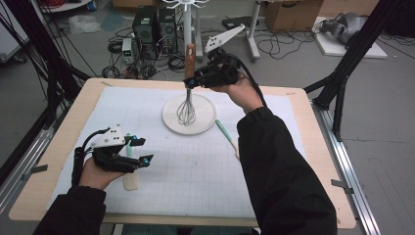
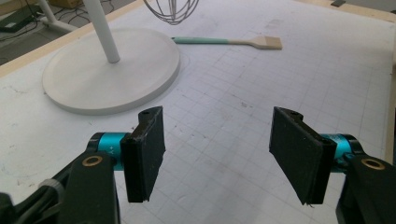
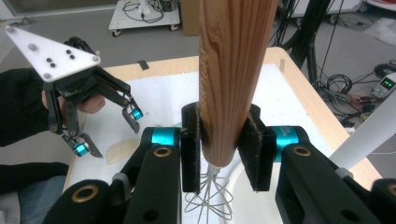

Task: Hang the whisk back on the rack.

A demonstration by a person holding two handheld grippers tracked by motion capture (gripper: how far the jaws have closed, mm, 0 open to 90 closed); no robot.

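The right gripper (image 1: 192, 82) clamps a wooden-handled whisk (image 1: 187, 93) upright, its wires hanging just above the white round stand base (image 1: 205, 120). Nearer the person, the left gripper (image 1: 139, 151) holds its jaws apart, empty.

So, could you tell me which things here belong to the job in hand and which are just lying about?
In the job:
- whisk, its wooden handle clamped in the right gripper
- white stand base beneath the wires

Lying about:
- teal-handled spatula on the mat
- a second spatula under the left gripper, whose jaws are open with nothing between them
- computers and cables on the floor
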